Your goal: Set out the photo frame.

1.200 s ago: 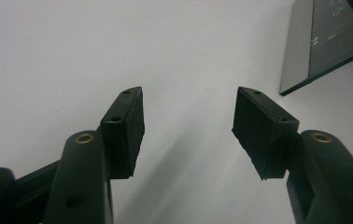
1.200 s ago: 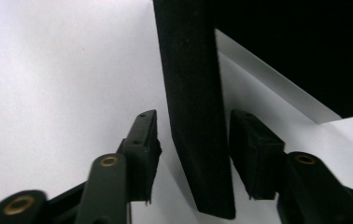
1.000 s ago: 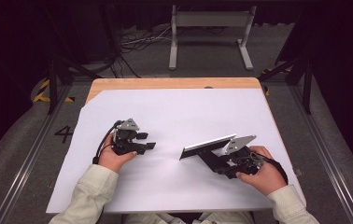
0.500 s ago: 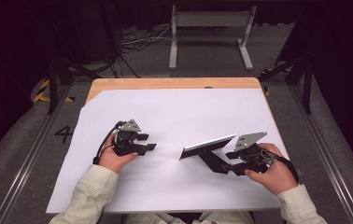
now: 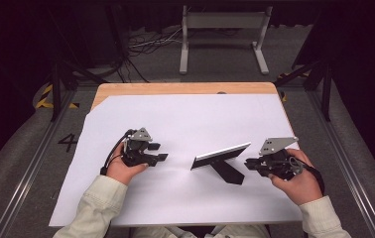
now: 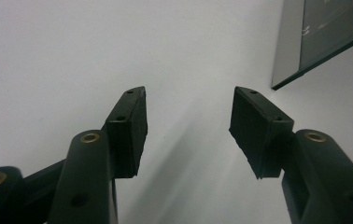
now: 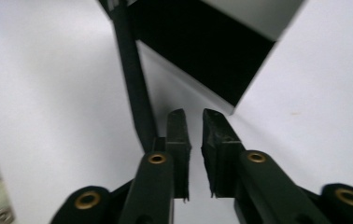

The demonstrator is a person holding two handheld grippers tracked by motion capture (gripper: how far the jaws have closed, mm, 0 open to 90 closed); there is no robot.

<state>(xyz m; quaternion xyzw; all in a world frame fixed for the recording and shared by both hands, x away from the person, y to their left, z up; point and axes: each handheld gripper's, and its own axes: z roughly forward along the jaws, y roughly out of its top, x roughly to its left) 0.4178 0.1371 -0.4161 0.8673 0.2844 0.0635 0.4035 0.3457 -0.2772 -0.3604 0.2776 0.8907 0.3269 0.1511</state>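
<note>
Standing on the white sheet (image 5: 185, 119), toward 5 o'clock of its middle: a photo frame (image 5: 220, 153), tilted back on its black strut (image 5: 228, 172) so as to stay up unaided. At 3 o'clock of it, close behind the strut, the right gripper (image 5: 249, 162), fingers just drawn nearly together with nothing between, judged freshly let go. At 9 o'clock, well apart, the left gripper (image 5: 158, 152), resting low on the sheet, fingers spread wide though just eased slightly inward, pinching nothing, aimed at the frame's glossy face. Under the sheet, a wooden table (image 5: 175, 88). At 12 o'clock, on the floor beyond, a metal stand (image 5: 222, 29) and loose cables (image 5: 151, 44). Between grippers and frame, bare sheet.
</note>
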